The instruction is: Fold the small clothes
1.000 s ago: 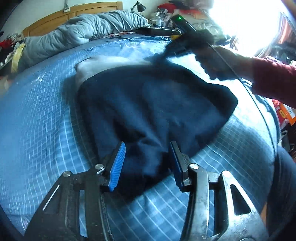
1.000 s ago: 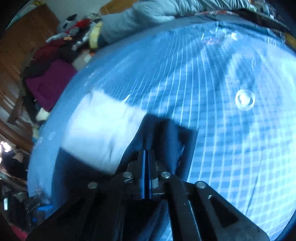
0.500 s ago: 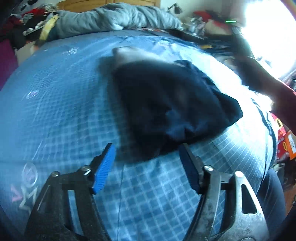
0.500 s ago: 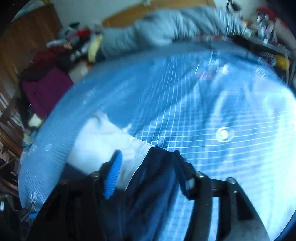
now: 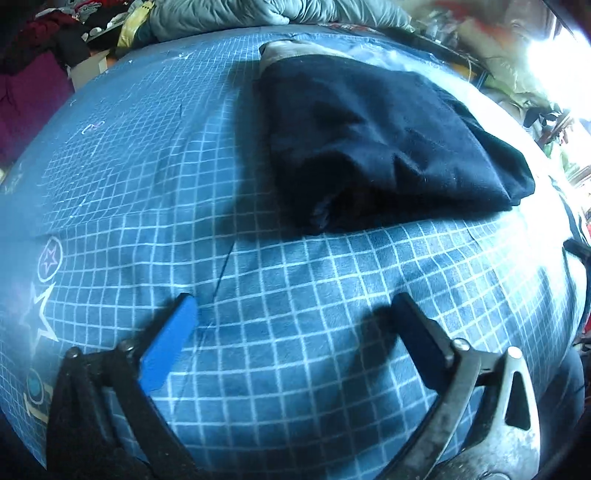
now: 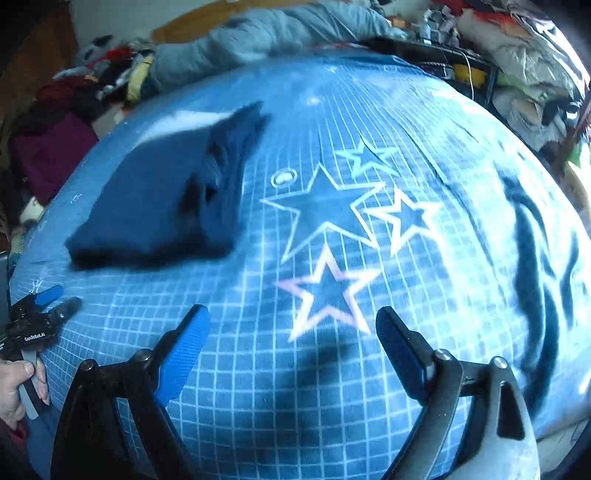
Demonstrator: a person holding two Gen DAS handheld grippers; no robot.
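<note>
A dark navy garment [image 5: 384, 147] lies folded on the blue checked bedspread [image 5: 295, 332], with a pale grey part [image 5: 291, 50] showing at its far end. It also shows in the right wrist view [image 6: 162, 195], at the left. My left gripper [image 5: 291, 310] is open and empty, pulled back from the garment's near edge. My right gripper [image 6: 291, 321] is open and empty over the star print, to the right of the garment. The left gripper also appears at the left edge of the right wrist view [image 6: 55, 301], held by a hand.
A grey duvet [image 5: 258, 14] is heaped at the head of the bed. Piled clothes [image 6: 66, 110] lie off the bed's left side. Cluttered shelves [image 6: 517, 55] stand at the right. White stars [image 6: 332, 221] are printed on the bedspread.
Both grippers let go of the navy garment and opened. Both have pulled back from it, and the garment now lies folded and untouched on the bed.
</note>
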